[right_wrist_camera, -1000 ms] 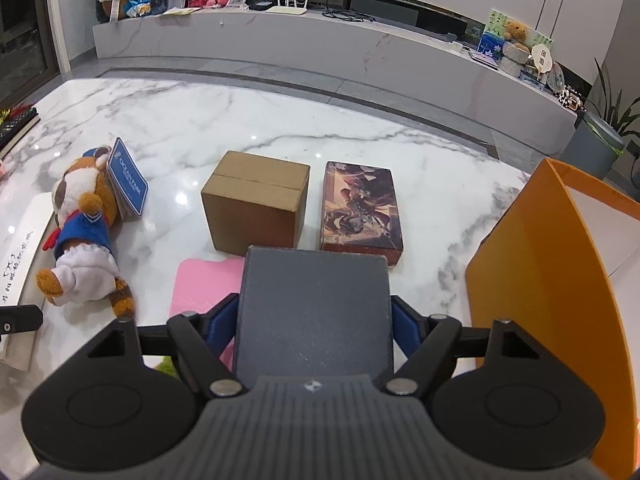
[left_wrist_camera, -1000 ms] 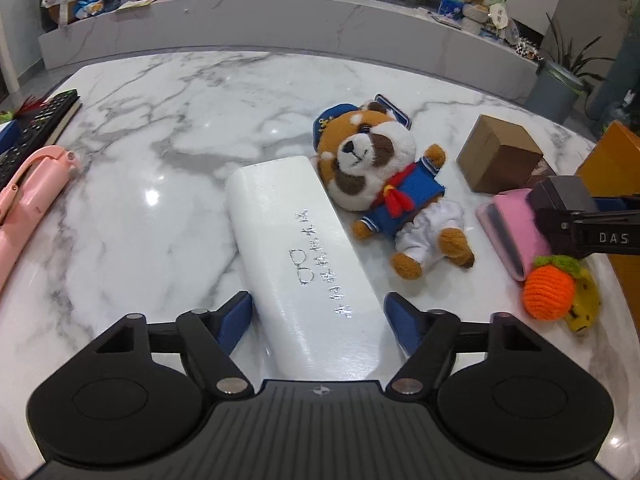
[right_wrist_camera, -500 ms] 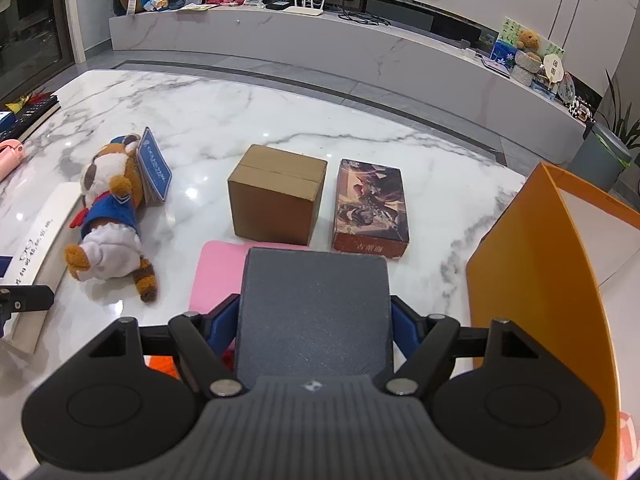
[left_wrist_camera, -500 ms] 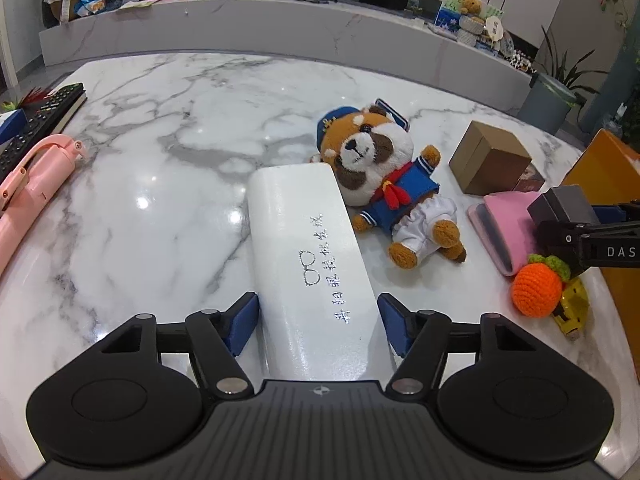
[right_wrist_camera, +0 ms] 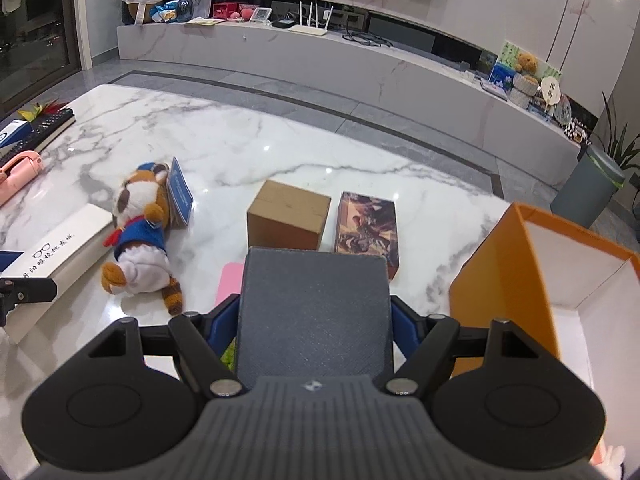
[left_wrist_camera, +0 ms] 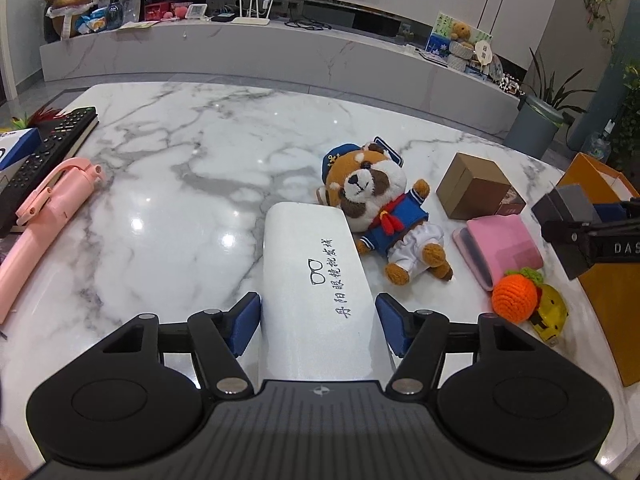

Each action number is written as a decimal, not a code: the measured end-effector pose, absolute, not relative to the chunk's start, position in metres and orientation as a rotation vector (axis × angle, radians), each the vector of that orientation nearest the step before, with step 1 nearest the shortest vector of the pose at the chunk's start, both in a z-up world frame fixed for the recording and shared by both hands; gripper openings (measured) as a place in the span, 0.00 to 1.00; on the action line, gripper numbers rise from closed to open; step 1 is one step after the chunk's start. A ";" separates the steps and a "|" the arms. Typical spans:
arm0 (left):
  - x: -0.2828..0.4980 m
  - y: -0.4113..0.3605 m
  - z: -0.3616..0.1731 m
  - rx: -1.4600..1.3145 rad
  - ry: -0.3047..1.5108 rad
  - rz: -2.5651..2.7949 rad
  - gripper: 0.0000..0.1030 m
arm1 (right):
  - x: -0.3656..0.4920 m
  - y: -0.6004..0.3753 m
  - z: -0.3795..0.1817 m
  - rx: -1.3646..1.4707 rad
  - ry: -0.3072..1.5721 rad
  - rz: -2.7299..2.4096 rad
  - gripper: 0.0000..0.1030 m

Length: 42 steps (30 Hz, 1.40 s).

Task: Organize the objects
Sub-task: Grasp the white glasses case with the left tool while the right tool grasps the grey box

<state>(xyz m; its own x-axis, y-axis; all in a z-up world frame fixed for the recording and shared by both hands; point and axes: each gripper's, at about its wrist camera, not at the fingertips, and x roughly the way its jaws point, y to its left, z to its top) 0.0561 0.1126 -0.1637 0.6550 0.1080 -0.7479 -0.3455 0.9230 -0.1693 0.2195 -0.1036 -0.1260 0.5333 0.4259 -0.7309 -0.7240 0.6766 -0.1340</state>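
My left gripper (left_wrist_camera: 318,326) is shut on a long white glasses case (left_wrist_camera: 314,272) with black lettering and holds it above the marble table (left_wrist_camera: 180,184). My right gripper (right_wrist_camera: 314,330) is shut on a dark grey box (right_wrist_camera: 314,312) and holds it up beside the open orange box (right_wrist_camera: 516,276). The grey box also shows in the left wrist view (left_wrist_camera: 568,208), at the right. A plush red panda in a sailor suit (left_wrist_camera: 380,208) lies between the two grippers.
A brown cardboard box (right_wrist_camera: 286,220) and a picture-printed box (right_wrist_camera: 366,228) stand ahead of my right gripper. A pink case (left_wrist_camera: 500,248), an orange knitted ball (left_wrist_camera: 514,298) and a yellow tape measure (left_wrist_camera: 554,314) lie at right. A pink device (left_wrist_camera: 44,216) and a remote (left_wrist_camera: 44,152) lie far left.
Both grippers have risen and pulled back with their loads. The white case has lifted off the table. The grey box has moved toward the orange box.
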 end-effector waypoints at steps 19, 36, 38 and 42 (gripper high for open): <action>0.048 0.096 -0.182 -0.244 0.959 0.252 0.68 | 0.194 -0.106 -0.095 -0.458 0.671 0.731 0.75; 0.060 0.084 -0.194 -0.155 0.874 0.301 0.66 | 0.215 -0.106 -0.141 -0.426 0.745 0.749 0.75; 0.058 0.082 -0.195 -0.141 0.875 0.294 0.66 | 0.218 -0.109 -0.143 -0.421 0.749 0.749 0.75; 0.056 0.077 -0.185 -0.120 0.867 0.278 0.66 | 0.221 -0.115 -0.139 -0.412 0.746 0.749 0.75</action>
<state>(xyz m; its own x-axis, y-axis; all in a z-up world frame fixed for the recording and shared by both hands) 0.0556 0.0765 -0.1854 0.6139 0.1925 -0.7655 -0.2893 0.9572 0.0086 0.2208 -0.1148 -0.1390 0.4992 0.4601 -0.7342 -0.7361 0.6723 -0.0792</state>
